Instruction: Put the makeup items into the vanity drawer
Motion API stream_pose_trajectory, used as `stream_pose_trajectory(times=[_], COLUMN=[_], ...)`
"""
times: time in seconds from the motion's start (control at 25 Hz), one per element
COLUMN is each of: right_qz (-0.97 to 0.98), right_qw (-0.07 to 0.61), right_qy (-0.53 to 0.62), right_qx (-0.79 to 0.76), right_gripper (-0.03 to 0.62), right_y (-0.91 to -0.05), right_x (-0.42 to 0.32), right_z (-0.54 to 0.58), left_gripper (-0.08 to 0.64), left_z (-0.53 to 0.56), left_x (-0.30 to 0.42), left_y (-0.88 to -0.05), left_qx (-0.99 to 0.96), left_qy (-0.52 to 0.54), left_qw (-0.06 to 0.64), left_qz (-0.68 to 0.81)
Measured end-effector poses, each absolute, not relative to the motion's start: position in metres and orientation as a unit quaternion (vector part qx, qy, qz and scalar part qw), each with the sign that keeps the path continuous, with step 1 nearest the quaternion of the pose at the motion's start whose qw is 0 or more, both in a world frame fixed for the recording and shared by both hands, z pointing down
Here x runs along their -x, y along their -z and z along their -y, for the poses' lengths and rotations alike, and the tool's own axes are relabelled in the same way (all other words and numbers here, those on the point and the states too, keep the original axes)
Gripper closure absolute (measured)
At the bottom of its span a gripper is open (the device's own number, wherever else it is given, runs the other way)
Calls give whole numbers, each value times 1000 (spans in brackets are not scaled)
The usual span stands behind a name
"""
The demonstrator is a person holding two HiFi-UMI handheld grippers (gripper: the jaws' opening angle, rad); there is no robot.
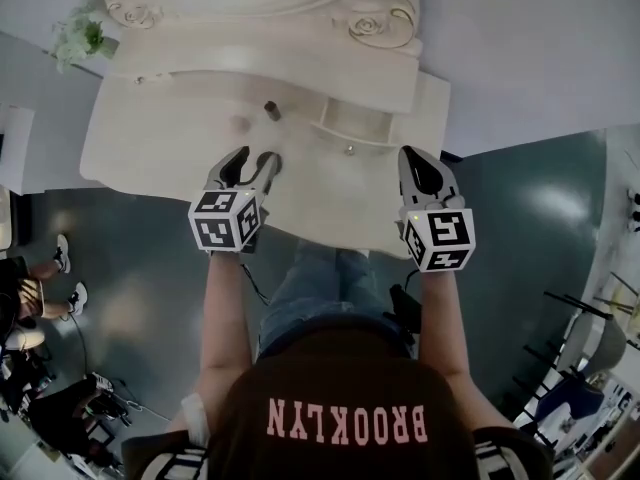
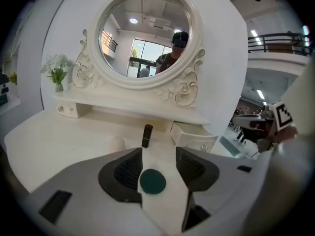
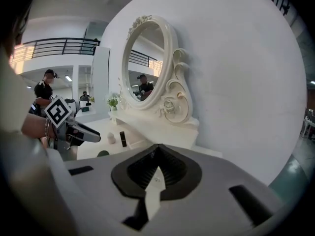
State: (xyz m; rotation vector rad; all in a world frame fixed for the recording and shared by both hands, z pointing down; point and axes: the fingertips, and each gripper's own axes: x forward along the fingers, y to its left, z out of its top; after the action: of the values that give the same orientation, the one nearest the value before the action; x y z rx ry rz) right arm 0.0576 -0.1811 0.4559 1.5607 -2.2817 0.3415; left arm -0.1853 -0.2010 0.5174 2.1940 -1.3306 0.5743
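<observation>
My left tool [image 2: 158, 149] gapes wide over the green disc [image 2: 152, 181]; I'd centre it before squeezing. My right tool [image 3: 156, 154] is pinched closed, empty.

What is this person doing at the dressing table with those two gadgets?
A person at a white vanity holds a tool in each hand. The left tool is open, poised over a round dark-green item that lies on the tabletop, not gripped. The right tool is shut and empty. Farther back a dark tube stands upright, and the small drawer is open.
</observation>
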Motion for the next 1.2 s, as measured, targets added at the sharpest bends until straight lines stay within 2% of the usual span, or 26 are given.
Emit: stream_pose_trajectory(times=[0.2, 0.4, 0.64, 0.8, 0.92, 1.2], right_qz=[800, 792, 791, 793, 793, 797], right_qw=[204, 183, 188, 190, 189, 164], right_qy=[-143, -188, -183, -176, -171, -142], right_qx=[-546, -551, -553, -552, -553, -563], right_gripper=[598, 598, 598, 598, 598, 598], right_y=[-492, -509, -511, -509, -504, -466], right_x=[-54, -56, -64, -68, -72, -84], right_z=[164, 154, 159, 164, 166, 180], left_gripper=[351, 351, 354, 388, 502, 534], left_z=[187, 183, 186, 189, 191, 204], left_x=[181, 177, 177, 180, 176, 171], left_y=[-557, -583, -604, -607, -596, -553], left_qx=[-800, -793, -772, -769, -777, -785], left_qy=[-255, -299, -356, -367, -362, -323], left_qw=[262, 252, 242, 216, 193, 178], left_qz=[475, 467, 468, 476, 478, 498])
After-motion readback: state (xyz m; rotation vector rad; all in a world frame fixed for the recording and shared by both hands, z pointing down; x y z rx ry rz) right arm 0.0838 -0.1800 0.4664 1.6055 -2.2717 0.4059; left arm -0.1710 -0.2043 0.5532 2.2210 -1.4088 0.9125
